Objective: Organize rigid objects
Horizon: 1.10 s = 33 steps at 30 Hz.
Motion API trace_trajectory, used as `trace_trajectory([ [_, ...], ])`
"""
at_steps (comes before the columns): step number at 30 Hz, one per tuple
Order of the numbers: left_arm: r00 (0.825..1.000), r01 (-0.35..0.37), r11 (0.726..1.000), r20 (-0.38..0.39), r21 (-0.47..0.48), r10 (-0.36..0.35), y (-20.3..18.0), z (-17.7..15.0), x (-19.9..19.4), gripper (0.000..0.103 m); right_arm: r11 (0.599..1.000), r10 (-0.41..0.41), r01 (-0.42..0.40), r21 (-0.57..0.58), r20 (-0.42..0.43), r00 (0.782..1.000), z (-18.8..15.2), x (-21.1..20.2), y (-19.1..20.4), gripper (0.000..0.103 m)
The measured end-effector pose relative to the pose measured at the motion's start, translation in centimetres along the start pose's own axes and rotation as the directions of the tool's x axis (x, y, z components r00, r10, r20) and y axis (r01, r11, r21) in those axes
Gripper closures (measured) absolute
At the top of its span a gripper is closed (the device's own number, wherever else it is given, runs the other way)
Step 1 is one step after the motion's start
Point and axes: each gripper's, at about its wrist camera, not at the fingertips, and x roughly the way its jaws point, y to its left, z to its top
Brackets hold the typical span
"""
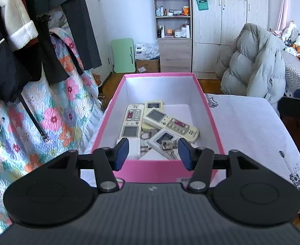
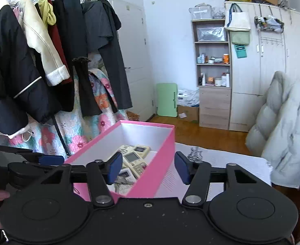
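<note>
Cream plastic remote controls (image 1: 166,120) and metal keys (image 1: 166,145) lie jumbled inside the pink cardboard box (image 1: 154,171) on my cloth-covered desk (image 1: 252,126). My left gripper (image 1: 153,153) hovers spread above its near wall; my right gripper (image 2: 148,168) straddles its right wall, pads apart, gripping nothing.

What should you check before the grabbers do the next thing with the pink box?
1. Left gripper empty, jaws apart: ok.
2. Right gripper empty, jaws apart: ok.
3. Remotes lie inside the pink box: ok.
4. Keys inside the box too: ok.
5. Box sits flat on the white cloth: ok.
6. Anything left outside to tidy: cannot tell; none shows on the cloth in view.
</note>
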Motion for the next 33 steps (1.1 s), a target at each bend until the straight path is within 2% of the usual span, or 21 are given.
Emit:
trace_trajectory([
  [3, 1.0, -0.005, 1.0, -0.004, 0.008, 0.005, -0.5, -0.3, -0.5, 0.048, 1.0, -0.016, 0.016, 0.014, 0.013, 1.0, -0.6, -1.3, -0.3, 0.02],
  [4, 1.0, -0.005, 1.0, -0.003, 0.007, 0.005, -0.6, -0.3, -0.8, 0.046, 1.0, -0.025, 0.025, 0.018, 0.018, 1.0, -0.7, -1.6, -0.4, 0.019],
  [6, 1.0, -0.006, 1.0, 0.003, 0.007, 0.006, -0.8, -0.3, -1.1, 0.039, 0.998, -0.059, 0.058, 0.038, 0.027, 0.998, -1.1, -2.2, -0.6, 0.013],
  [8, 1.0, -0.011, 1.0, 0.013, 0.008, 0.011, -0.9, -0.4, -1.3, 0.026, 0.994, -0.096, 0.094, 0.048, 0.028, 0.995, -1.3, -2.4, -0.7, 0.007],
  [10, 1.0, -0.021, 1.0, 0.019, 0.008, 0.021, -0.8, -0.3, -1.3, 0.021, 0.992, -0.12, 0.118, 0.051, 0.043, 0.992, -1.5, -2.7, -0.9, 0.0],
  [13, 0.999, -0.041, 0.999, 0.011, 0.001, 0.041, -0.7, -0.5, -1.3, 0.02, 0.979, -0.197, 0.194, 0.065, 0.041, 0.98, -1.8, -3.1, -1.3, 0.0],
  [18, 0.999, -0.051, 0.999, -0.005, 0.0, 0.051, -1.0, -0.7, -1.6, 0.006, 0.958, -0.277, 0.277, 0.075, -0.014, 0.961, -2.2, -3.4, -1.3, 0.0],
  [22, 0.998, -0.063, 0.998, -0.014, 0.027, 0.063, -1.8, -1.1, -2.1, 0.004, 0.958, -0.279, 0.28, 0.069, -0.018, 0.96, -2.5, -3.7, -1.0, 0.0],
  [33, 0.997, -0.059, 0.996, 0.051, 0.061, 0.056, -3.8, -2.3, -3.8, 0.001, 0.957, -0.288, 0.287, 0.051, 0.009, 0.958, -3.4, -4.9, -0.3, 0.0],
])
